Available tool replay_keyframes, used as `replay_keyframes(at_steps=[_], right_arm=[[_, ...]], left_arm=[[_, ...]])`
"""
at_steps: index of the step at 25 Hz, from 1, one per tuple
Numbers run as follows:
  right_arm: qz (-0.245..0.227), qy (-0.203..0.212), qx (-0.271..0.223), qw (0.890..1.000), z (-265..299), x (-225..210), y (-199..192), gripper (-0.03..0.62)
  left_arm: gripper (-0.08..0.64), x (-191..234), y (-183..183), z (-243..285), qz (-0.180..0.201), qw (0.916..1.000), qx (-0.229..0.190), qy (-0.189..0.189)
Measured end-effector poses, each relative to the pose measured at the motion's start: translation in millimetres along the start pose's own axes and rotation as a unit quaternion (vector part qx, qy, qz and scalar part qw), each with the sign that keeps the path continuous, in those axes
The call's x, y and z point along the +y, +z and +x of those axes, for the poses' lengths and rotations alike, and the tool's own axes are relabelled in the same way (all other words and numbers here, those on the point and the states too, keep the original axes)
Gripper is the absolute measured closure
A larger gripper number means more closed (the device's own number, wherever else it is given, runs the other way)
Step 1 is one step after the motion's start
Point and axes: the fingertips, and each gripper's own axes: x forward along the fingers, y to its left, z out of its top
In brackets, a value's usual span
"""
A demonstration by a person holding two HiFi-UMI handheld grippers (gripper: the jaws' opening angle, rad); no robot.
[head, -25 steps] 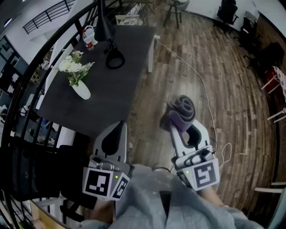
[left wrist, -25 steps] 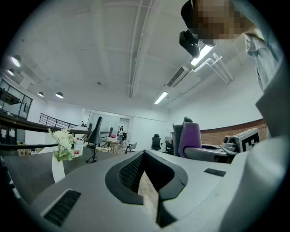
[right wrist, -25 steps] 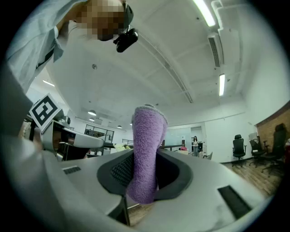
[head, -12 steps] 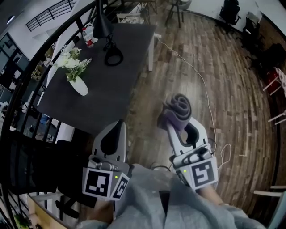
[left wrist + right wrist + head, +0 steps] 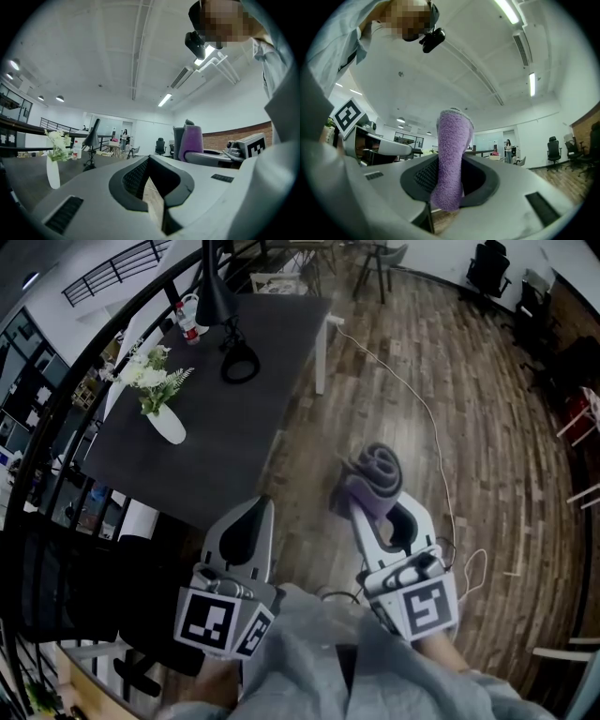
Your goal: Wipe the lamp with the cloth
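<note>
The black desk lamp (image 5: 218, 298) stands at the far end of the dark table (image 5: 225, 442), with its ring base (image 5: 240, 363) by the right edge. In the left gripper view the lamp (image 5: 92, 137) is small and far off. My right gripper (image 5: 368, 500) is shut on a rolled purple-grey cloth (image 5: 377, 468), held over the wooden floor to the right of the table. The cloth (image 5: 452, 154) stands upright between the right gripper (image 5: 450, 165) jaws. My left gripper (image 5: 253, 512) is shut and empty at the table's near corner. In its own view the left gripper (image 5: 149, 162) holds nothing.
A white vase of white flowers (image 5: 157, 395) and a bottle (image 5: 187, 320) stand on the table's left side. A white cable (image 5: 412, 399) runs across the wooden floor. Black railings (image 5: 56, 456) border the table on the left. Office chairs (image 5: 487, 268) stand far right.
Almost nothing: the head view has drifted slightly, and both grippers keep the same pose, the right one still clamped on the cloth.
</note>
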Motion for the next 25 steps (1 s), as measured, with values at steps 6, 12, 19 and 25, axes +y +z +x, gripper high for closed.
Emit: replay_keyframes(at_steps=[6, 12, 19, 25], right_arm=[[-0.008, 0.000, 0.007, 1.000, -11, -10, -4, 0.483], [-0.005, -0.014, 0.012, 1.000, -18, -22, -8, 0.483], [-0.023, -0.034, 0.017, 0.999, -18, -35, -9, 0.482], [-0.029, -0.047, 0.020, 0.998, -2, -50, -16, 0.482]], left_arm=[[0.555, -22, -5, 12, 0.003, 0.9998, 0.001, -0.021], [0.555, -28, -8, 18, 0.002, 0.9997, 0.003, -0.024], [0.555, -26, -2, 37, 0.000, 0.9992, -0.007, -0.040], [0.555, -17, -4, 62, -0.006, 0.9984, -0.015, -0.055]])
